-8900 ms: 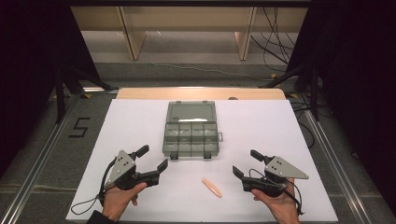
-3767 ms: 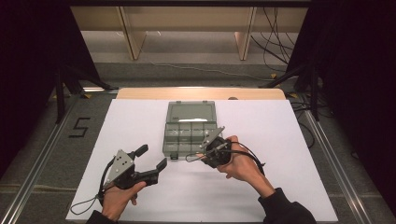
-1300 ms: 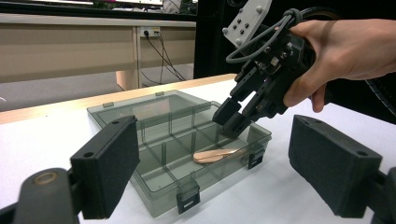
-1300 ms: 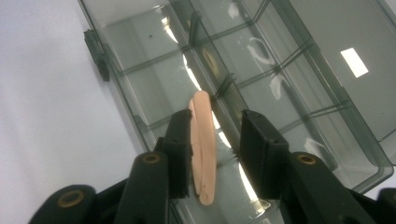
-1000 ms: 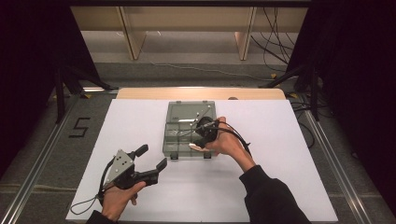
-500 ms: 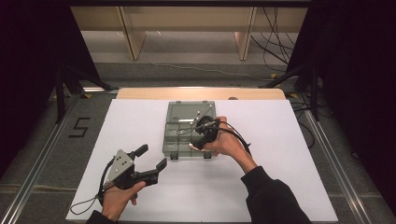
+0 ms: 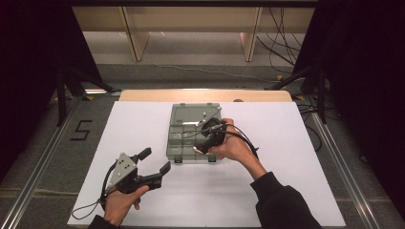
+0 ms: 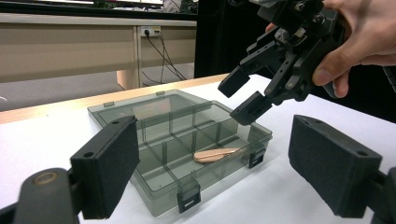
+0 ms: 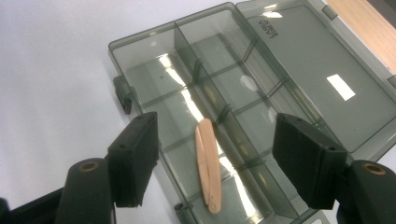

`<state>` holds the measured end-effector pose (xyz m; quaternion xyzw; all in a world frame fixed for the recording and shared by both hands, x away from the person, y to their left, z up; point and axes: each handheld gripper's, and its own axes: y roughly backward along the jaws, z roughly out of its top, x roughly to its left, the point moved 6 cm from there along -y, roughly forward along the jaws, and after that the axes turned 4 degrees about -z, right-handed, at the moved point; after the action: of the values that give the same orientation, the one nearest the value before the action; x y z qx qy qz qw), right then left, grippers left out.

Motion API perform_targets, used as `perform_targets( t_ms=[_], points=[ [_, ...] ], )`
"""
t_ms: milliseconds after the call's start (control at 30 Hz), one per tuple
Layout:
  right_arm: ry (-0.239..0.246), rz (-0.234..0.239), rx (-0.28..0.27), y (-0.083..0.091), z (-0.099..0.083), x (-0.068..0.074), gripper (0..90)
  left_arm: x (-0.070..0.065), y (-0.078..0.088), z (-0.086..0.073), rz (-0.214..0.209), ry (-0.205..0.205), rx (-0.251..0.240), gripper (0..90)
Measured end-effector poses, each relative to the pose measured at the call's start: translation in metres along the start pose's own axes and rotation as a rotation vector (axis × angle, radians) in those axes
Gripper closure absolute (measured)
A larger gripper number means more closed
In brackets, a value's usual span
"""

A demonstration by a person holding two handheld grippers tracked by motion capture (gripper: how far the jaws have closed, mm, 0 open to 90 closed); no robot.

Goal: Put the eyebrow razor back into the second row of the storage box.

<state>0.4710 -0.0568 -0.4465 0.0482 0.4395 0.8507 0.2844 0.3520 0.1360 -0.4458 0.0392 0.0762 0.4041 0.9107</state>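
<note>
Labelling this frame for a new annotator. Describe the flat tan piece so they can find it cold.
Start at the white table and find the smoky grey clear organizer box lying open at its middle, lid flat behind. Look in the long front compartment by the latches, under the open right gripper. There lies the wooden stick: flat, pale tan, round-ended, the only thing in the box.

White sheet (image 7: 286, 157) spread over table, covering nearly all of top — strip of bare light wood (image 7: 205, 95) exposed along far edge. Smoked translucent compartment box (image 7: 184, 138) resting directly on sheet, roughly mid-table toward far side, lid open flat behind it (image 9: 322, 70). Two dark latches on near wall (image 8: 188, 198). Left hand (image 7: 119, 205) low at near-left corner — possibly resting on sheet, contact unclear.
</note>
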Motion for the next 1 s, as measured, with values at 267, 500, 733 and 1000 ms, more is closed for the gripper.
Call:
perform_targets(
  t_ms=[267,500,733,1000],
  points=[
    [-0.014,0.007,-0.032,0.007,0.001,0.002,31.7,0.000,0.000,0.000,-0.001,0.000,0.000,16.1],
    [-0.020,0.006,-0.056,0.015,0.000,0.002,31.1,0.000,0.000,0.000,0.000,-0.004,0.003,16.1],
    [-0.014,-0.003,-0.087,0.019,-0.002,0.003,29.3,0.000,0.000,0.000,-0.001,-0.003,0.004,16.1],
    [-0.036,0.006,-0.121,0.026,-0.008,0.005,26.1,0.000,0.000,0.000,-0.002,-0.005,0.006,16.0]
  ],
)
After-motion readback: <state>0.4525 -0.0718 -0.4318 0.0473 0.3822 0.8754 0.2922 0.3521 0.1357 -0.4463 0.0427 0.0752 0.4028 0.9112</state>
